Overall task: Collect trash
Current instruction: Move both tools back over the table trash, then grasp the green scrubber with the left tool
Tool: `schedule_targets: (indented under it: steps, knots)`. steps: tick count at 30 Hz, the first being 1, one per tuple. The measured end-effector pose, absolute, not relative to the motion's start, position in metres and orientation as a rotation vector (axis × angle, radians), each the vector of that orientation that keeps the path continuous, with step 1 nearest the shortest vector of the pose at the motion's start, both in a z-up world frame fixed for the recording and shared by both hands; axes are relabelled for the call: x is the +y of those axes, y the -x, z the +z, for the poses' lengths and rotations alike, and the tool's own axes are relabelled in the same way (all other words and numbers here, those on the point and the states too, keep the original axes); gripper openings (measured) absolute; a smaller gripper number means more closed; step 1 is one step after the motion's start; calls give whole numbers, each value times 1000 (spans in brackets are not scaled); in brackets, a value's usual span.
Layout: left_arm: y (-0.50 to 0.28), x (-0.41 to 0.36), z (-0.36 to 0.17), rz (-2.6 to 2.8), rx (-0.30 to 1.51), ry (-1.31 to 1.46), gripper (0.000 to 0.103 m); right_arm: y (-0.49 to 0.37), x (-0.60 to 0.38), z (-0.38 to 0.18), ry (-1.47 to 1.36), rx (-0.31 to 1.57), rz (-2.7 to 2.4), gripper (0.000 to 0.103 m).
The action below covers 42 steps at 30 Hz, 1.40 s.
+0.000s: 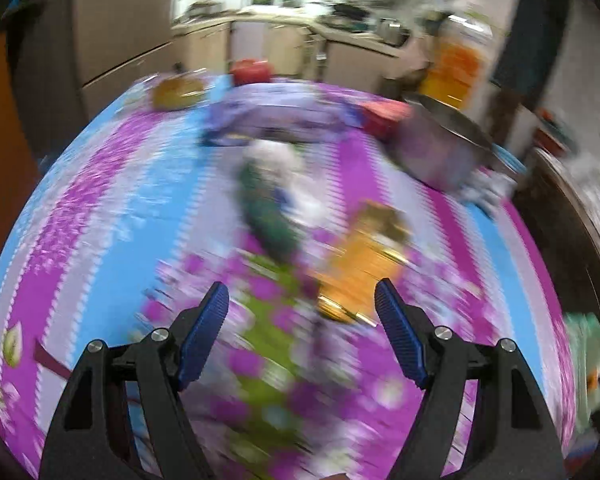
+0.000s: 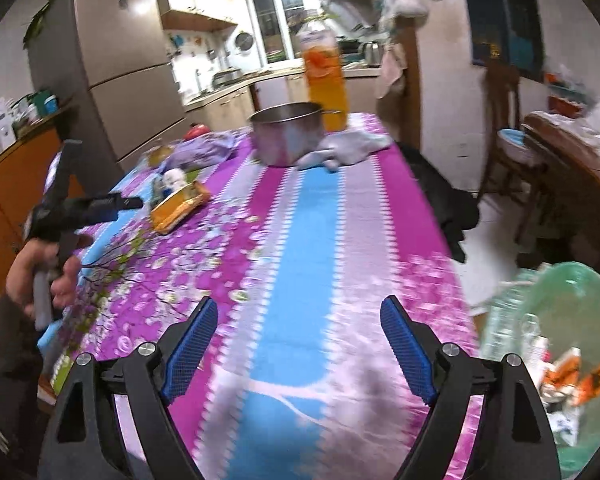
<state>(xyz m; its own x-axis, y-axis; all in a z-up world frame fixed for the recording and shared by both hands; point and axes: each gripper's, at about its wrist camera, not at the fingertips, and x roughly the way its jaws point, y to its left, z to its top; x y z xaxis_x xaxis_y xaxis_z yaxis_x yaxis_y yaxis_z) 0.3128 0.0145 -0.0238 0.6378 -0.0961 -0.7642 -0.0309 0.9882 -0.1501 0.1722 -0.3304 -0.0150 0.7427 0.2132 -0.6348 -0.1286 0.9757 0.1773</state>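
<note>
An orange-yellow packet point(image 1: 360, 268) lies on the flowered tablecloth point(image 1: 100, 208), just ahead of my left gripper point(image 1: 302, 292), which is open and empty; the view is blurred. A dark green wrapper point(image 1: 268, 216) and white crumpled trash point(image 1: 280, 168) lie beyond it. In the right wrist view the same orange packet point(image 2: 178, 206) lies left of centre, with the left gripper point(image 2: 134, 202) reaching toward it. My right gripper point(image 2: 300, 310) is open and empty above the tablecloth point(image 2: 300, 220). A green trash bin point(image 2: 556, 344) holding wrappers stands at the table's right edge.
A steel pot point(image 2: 288, 136), a tall orange drink bottle point(image 2: 326, 84) and a pale cloth point(image 2: 348, 146) stand at the far end. A purple bag point(image 2: 204, 150) and a red object point(image 2: 196, 130) lie far left. A chair point(image 2: 508, 120) stands right.
</note>
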Motion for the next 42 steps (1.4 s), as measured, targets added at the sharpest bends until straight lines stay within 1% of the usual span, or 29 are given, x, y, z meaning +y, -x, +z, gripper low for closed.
schedule_targets:
  steps: [4,9,10,12,28,34,36,38,39,40,41,42]
  knots:
    - [-349,40,-36,14,931,185,72,-191,-303,-20,-116,724,227,83]
    - [-368,34,-48,5,953,181,72,-215,-277,-27,-104,750,253,83]
    - [-373,34,-51,1,953,179,75,-217,-275,-29,-102,752,256,83]
    - [-380,33,-53,8,947,164,77,-226,-269,-33,-103,761,263,83]
    - [-386,42,-53,44,931,188,78,-272,-208,-43,-139,807,380,83]
    - [-395,39,-59,43,946,181,83,-277,-194,-47,-138,815,394,83]
    - [-396,39,-59,39,945,177,82,-278,-191,-47,-139,814,397,83]
    - [-394,40,-59,23,936,177,72,-279,-188,-47,-137,813,399,83]
    - [-392,41,-58,15,933,179,59,-279,-187,-47,-135,813,399,83]
    - [-390,43,-56,-2,936,193,44,-279,-186,-47,-132,812,399,83]
    - [-389,45,-55,-26,944,213,39,-279,-186,-47,-131,812,401,83]
    - [-388,46,-53,-39,949,221,28,-280,-186,-47,-130,812,402,83]
